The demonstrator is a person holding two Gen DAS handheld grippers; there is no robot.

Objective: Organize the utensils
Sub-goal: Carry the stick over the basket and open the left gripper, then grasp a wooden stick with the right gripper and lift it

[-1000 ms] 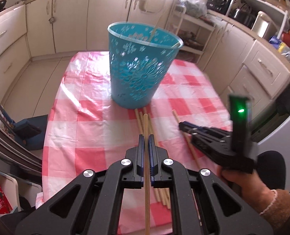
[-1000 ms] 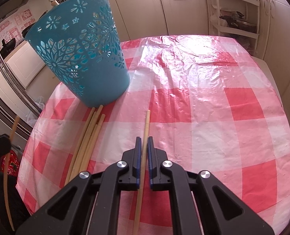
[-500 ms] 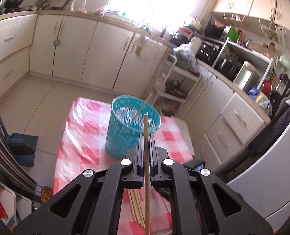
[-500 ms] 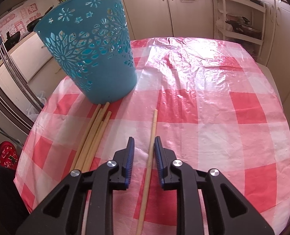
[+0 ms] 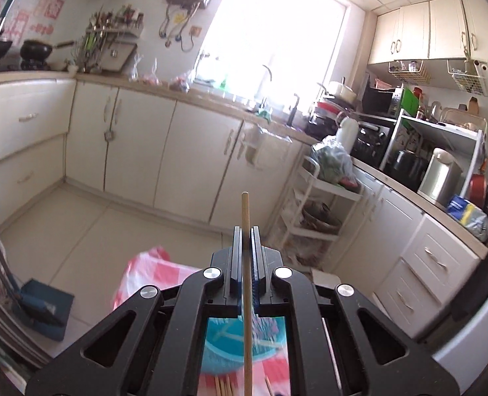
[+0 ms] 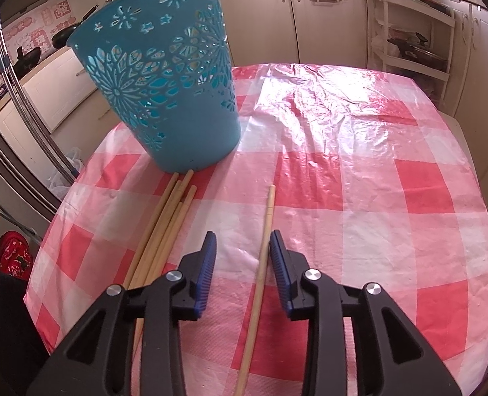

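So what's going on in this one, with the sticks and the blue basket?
A person is sorting wooden chopsticks on a checked tablecloth beside a blue basket. The left tongs are shut on one chopstick, held up above the basket. The right tongs are opening around a single chopstick lying on the cloth. A bundle of chopsticks lies beside it.

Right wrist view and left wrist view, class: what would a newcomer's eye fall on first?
The blue cut-out basket standing at the far left of the red-checked tablecloth. Next, the lone chopstick lying between the right gripper's opening jaws. In the left view, the left gripper clamps another chopstick above the basket.
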